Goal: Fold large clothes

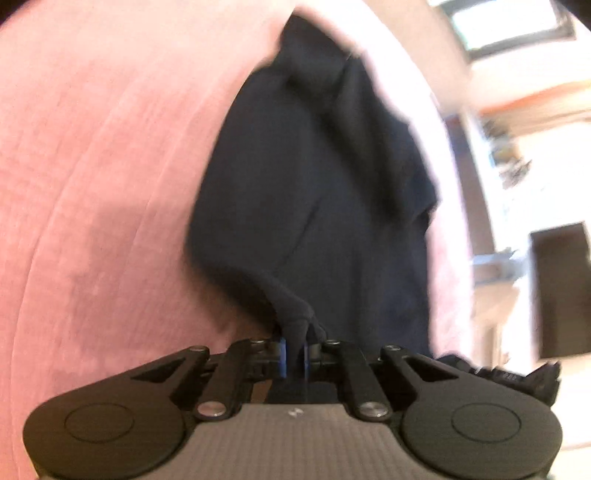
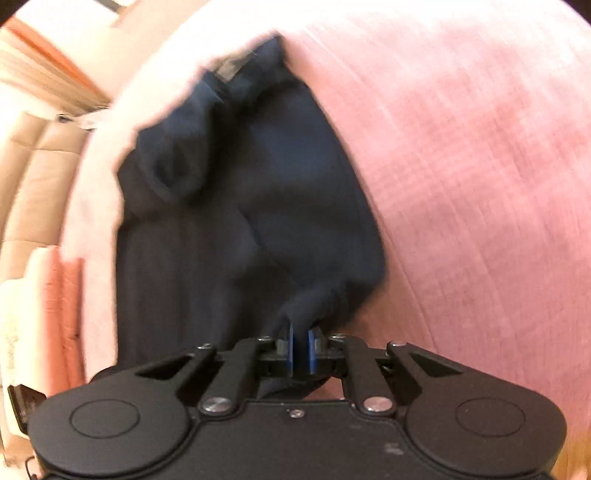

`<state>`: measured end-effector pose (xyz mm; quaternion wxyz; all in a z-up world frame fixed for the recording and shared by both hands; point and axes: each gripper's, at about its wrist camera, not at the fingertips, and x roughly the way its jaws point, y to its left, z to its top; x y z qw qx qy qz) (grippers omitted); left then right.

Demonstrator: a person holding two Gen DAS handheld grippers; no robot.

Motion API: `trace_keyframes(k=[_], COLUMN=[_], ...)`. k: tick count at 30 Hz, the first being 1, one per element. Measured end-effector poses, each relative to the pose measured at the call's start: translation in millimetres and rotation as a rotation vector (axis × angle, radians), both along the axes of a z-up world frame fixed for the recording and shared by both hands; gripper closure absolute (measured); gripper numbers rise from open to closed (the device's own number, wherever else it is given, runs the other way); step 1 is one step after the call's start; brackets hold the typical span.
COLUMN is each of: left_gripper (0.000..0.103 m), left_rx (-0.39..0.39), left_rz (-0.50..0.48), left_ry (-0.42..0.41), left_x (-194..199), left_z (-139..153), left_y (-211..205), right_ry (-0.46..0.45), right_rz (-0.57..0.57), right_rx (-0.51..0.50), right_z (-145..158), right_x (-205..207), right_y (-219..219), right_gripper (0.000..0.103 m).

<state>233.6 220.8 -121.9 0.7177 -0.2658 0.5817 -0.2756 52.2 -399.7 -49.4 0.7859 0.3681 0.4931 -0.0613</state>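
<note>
A dark navy garment (image 1: 314, 192) lies stretched over a pink bedspread (image 1: 92, 166). My left gripper (image 1: 294, 350) is shut on a bunched edge of the garment, with cloth pinched between its blue pads. In the right wrist view the same navy garment (image 2: 240, 192) runs away from me across the pink bedspread (image 2: 461, 147). My right gripper (image 2: 300, 349) is shut on another bunched edge of it. Both views are blurred by motion. The far end of the garment is creased and partly folded over.
Past the bed's edge in the left wrist view are a dark cabinet (image 1: 561, 291), a bright window (image 1: 513, 26) and shelves. In the right wrist view, a beige sofa (image 2: 33, 177) and folded orange cloth (image 2: 59, 314) lie to the left.
</note>
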Motion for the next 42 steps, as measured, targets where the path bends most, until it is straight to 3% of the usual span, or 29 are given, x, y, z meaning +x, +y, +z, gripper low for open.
trace_keyframes(k=[4,10,11,12,13,14,15,17,18,24,30,33,38,42], left_gripper=[0.095,0.093,0.084,0.068,0.060,0.049,0.044,0.044,0.044,0.042,0.039,0.037,0.033,0.032], left_rx=[-0.070,-0.126,-0.110,-0.094,-0.049,0.003,0.037,0.072,0.090,0.241,0.382,0.404,0.385,0.274], left_rz=[0.070,0.140,0.157,0.170,0.191,0.208,0.210,0.194,0.182,0.070,-0.141,-0.235,-0.364,-0.445], left_ry=[-0.158,-0.341,-0.348,-0.346,-0.345,-0.354,-0.356,-0.341,-0.343,-0.398,-0.476,-0.500,-0.526,-0.389], left_x=[61,183,202,220,234,243,248,247,246,248,280,301,335,366], left_z=[41,56,55,52,48,45,40,35,34,30,11,1,-9,-31], left_y=[-11,-55,-63,-70,-76,-79,-81,-78,-77,-92,-131,-144,-164,-172], right_ry=[-0.152,-0.339,-0.350,-0.342,-0.323,-0.294,-0.273,-0.298,-0.296,-0.239,-0.234,-0.196,-0.177,-0.129], right_rz=[0.026,0.016,0.004,-0.003,-0.009,-0.019,-0.022,0.011,0.028,0.256,0.409,0.460,0.498,0.495], right_rx=[-0.052,-0.135,-0.144,-0.149,-0.153,-0.163,-0.173,-0.183,-0.209,-0.489,-0.562,-0.552,-0.500,-0.387], right_z=[41,62,60,55,49,45,42,41,39,10,-14,-21,-24,-38], right_x=[56,177,198,221,241,255,264,265,264,276,323,345,365,382], right_y=[-28,-84,-90,-93,-96,-103,-106,-109,-107,-76,-65,-67,-77,-87], right_gripper=[0.094,0.094,0.093,0.090,0.070,0.059,0.055,0.052,0.049,0.048,0.046,0.031,0.030,0.032])
